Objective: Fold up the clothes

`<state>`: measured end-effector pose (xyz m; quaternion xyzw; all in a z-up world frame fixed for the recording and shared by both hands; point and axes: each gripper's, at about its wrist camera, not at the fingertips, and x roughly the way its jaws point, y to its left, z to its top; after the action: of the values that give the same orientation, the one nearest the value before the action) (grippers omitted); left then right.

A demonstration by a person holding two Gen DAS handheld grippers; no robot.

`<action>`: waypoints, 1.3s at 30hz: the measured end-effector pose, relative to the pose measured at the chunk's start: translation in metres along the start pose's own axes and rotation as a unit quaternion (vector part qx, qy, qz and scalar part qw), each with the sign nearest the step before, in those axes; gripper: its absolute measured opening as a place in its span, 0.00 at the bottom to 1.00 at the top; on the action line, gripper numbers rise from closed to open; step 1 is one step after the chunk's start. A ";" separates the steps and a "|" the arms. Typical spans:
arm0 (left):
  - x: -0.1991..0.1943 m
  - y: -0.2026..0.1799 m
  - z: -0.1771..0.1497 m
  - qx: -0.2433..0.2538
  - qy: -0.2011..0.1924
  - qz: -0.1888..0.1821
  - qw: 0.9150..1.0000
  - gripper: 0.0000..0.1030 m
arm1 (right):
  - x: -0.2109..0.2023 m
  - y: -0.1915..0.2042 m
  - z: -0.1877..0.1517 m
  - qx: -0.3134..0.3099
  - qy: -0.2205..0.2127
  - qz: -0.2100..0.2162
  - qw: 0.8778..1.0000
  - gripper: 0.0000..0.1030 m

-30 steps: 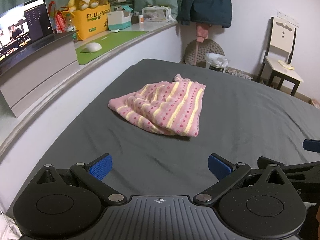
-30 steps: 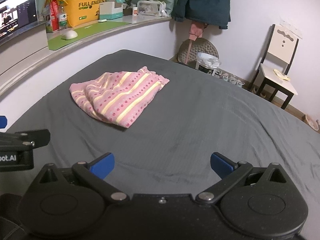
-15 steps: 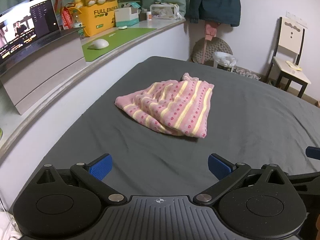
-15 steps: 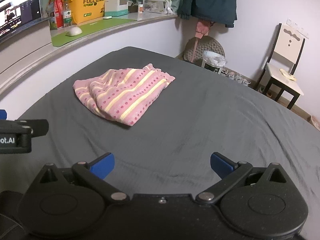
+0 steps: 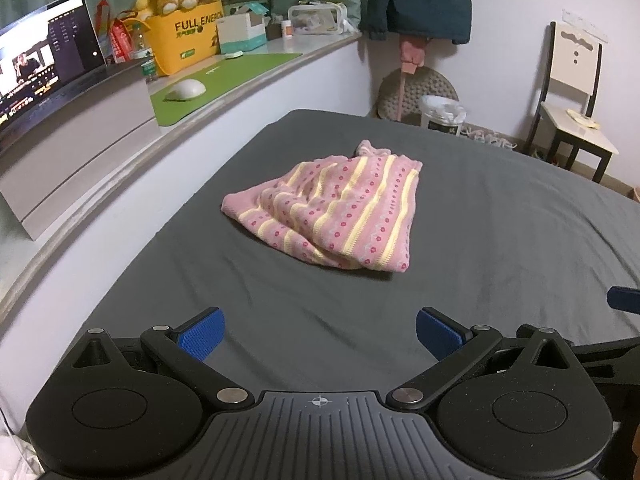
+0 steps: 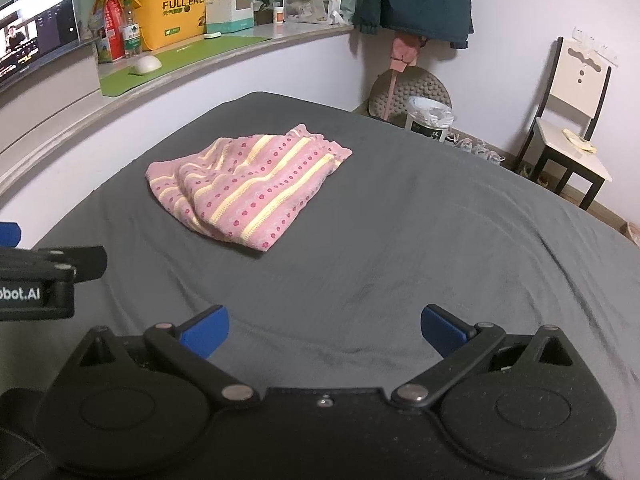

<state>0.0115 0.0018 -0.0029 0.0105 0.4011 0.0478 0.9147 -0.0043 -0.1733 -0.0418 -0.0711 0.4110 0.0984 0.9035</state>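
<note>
Nearest to me, my left gripper (image 5: 320, 334) has its blue-padded fingers spread wide with nothing between them, above the dark grey bedsheet (image 5: 500, 232). My right gripper (image 6: 325, 332) is spread the same way, also empty, just beside the left. Further out, well apart from both, the pink knitted garment (image 5: 328, 212) with yellow stripes and red dots lies bunched on the sheet, toward the ledge side. Beyond it, on the curved ledge (image 5: 256, 80), a white mouse (image 5: 186, 90) sits on a green mat (image 5: 224, 76). A white chair (image 5: 572, 92) stands by the far wall.
</note>
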 end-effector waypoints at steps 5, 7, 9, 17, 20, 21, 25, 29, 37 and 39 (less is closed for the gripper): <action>0.002 0.001 0.001 0.001 0.001 0.000 1.000 1.00 | 0.000 0.003 0.000 -0.006 -0.002 0.002 1.000 1.00; 0.003 0.001 0.001 -0.001 0.001 -0.001 1.000 1.00 | 0.000 0.004 0.001 -0.006 -0.002 0.003 1.000 1.00; 0.004 0.002 0.001 -0.002 0.002 -0.001 1.000 1.00 | 0.001 0.004 0.001 -0.004 -0.003 0.006 1.000 1.00; 0.011 0.003 0.000 -0.004 0.009 0.000 1.000 1.00 | 0.005 0.005 0.001 0.002 0.002 0.012 1.000 1.00; 0.016 0.004 -0.001 -0.006 0.012 0.000 1.000 1.00 | 0.011 0.005 0.000 0.001 0.006 0.010 1.000 1.00; 0.018 0.004 -0.001 -0.007 0.013 -0.001 1.000 1.00 | 0.013 0.006 0.000 0.000 0.007 0.008 1.000 1.00; 0.025 0.010 -0.004 -0.018 0.009 0.001 1.000 1.00 | 0.030 0.011 0.002 -0.021 -0.004 0.000 1.000 1.00; 0.038 0.021 -0.005 -0.034 0.002 -0.002 0.999 1.00 | 0.066 0.016 0.011 -0.038 -0.017 0.002 0.999 1.00; 0.076 0.037 -0.009 -0.065 0.004 -0.011 0.998 1.00 | 0.153 0.030 0.051 -0.012 -0.011 0.045 0.999 0.87; 0.083 0.041 -0.012 -0.076 0.001 -0.015 0.997 1.00 | 0.173 0.037 0.061 -0.013 -0.008 0.062 0.998 0.78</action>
<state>0.0552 0.0500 -0.0692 -0.0651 0.3973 0.0644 0.9131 0.1431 -0.1039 -0.1347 -0.0565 0.4061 0.1602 0.8979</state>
